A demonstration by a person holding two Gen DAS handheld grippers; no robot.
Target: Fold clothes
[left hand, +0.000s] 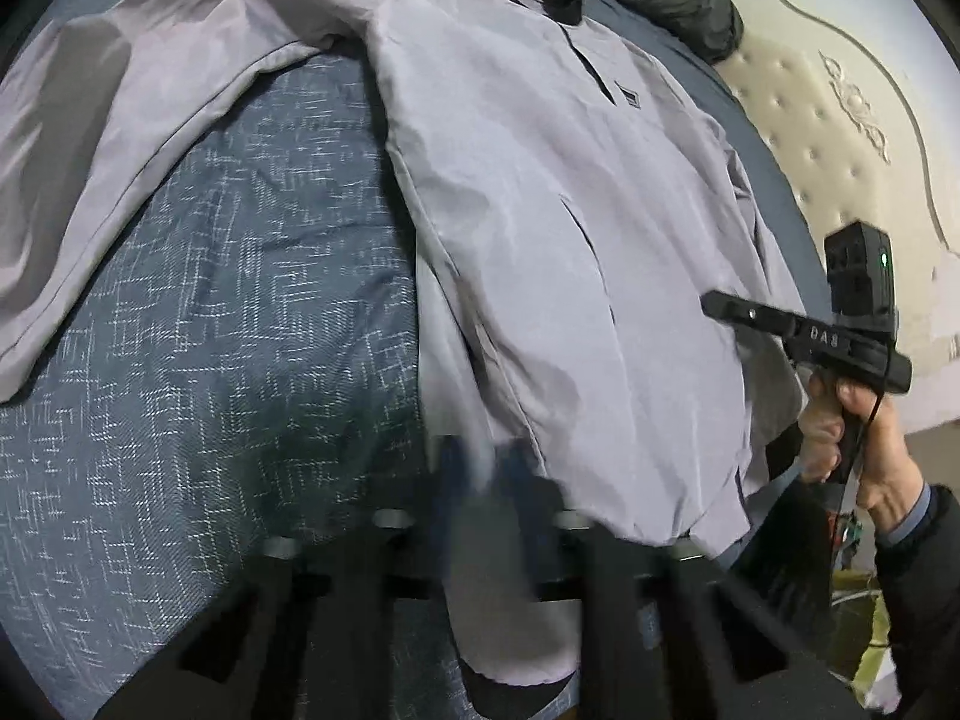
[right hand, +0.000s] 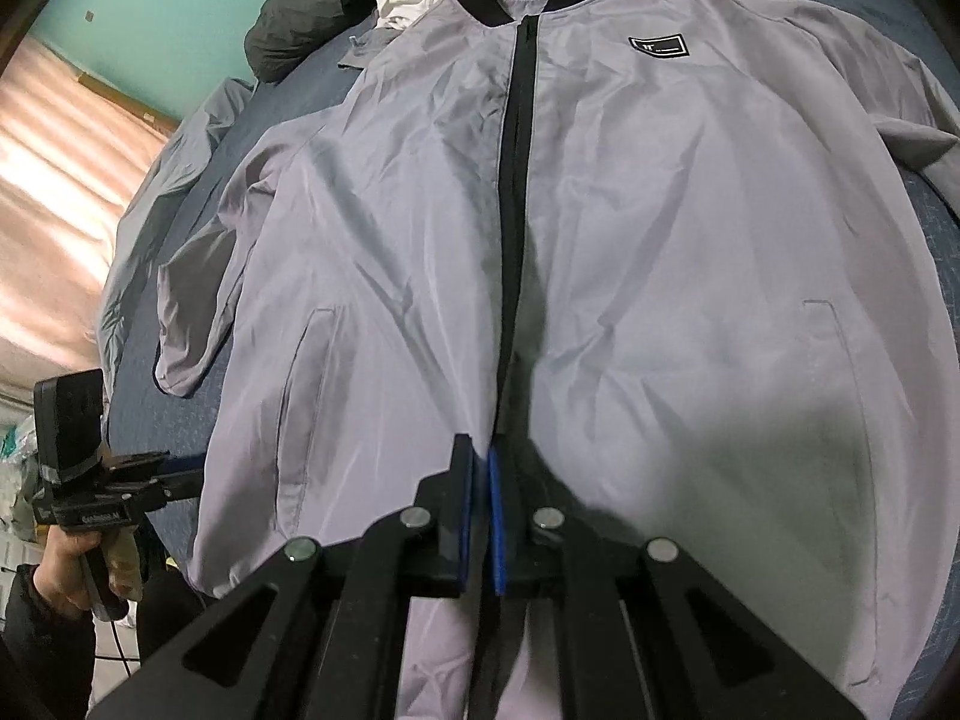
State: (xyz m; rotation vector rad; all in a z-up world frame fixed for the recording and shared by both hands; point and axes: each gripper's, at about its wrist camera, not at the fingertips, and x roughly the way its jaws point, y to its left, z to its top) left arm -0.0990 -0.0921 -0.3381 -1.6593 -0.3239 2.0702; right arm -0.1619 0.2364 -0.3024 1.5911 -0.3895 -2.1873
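On the dark blue patterned bedspread, the thin, slippery grey zip-front jacket is spread flat, its hem pinched by both closed grippers, left gripper and right gripper, best held at seams

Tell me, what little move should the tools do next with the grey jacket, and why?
Probably a gentle tug of the hem toward the person. The left tool and right tool are both shut, seemingly pinching the bottom edge of the jacket, which lies face up on the bed but is creased beside the zip. Pulling it taut should smooth it before any fold.
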